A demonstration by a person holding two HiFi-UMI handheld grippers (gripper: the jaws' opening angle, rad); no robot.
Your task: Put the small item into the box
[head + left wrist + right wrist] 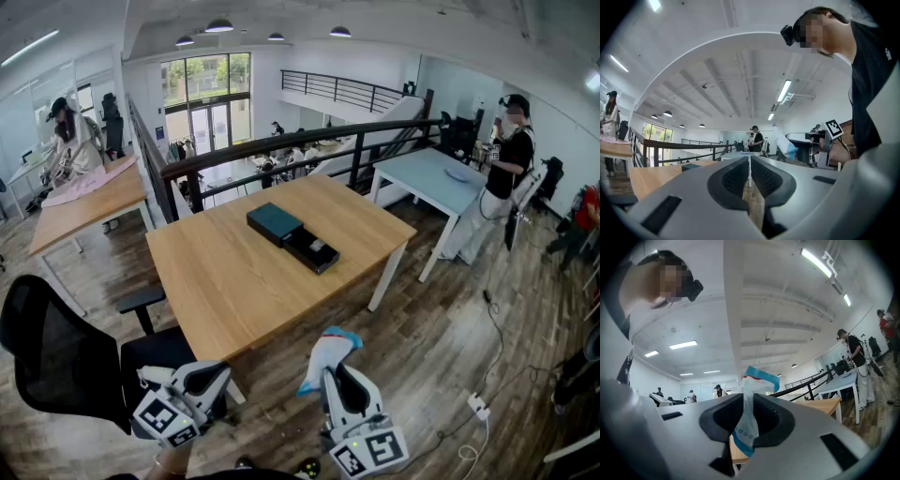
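Wood-floored loft office space is seen in the head view, with a wooden table in the middle. On the table lies the box, a teal sleeve with a black tray slid out beside it. A pale spot is seen in the tray, but it is too small to be identified. Both tools are held low, well short of the table. The left gripper hangs near a black chair. The right gripper carries the task's thing, a small white sachet with a blue end that stands up from its jaws.

From the left gripper view, the left gripper is shown with its pads drawn nearly together. Only a thin slit is left, and nothing is held in it. The box is glimpsed far off on the table, and its open tray cannot be made out.

From the right gripper view, the right gripper is shown clamped on the sachet across its lower half. The sachet's bottom end is partly hidden by the pads, and its print is too blurred to be read. The box is not shown in this view.

The sachet is judged to be light, thin and limp, with a slick film that could slide or fold. A flat pinch across its middle is thought best, so that little is left to flop.
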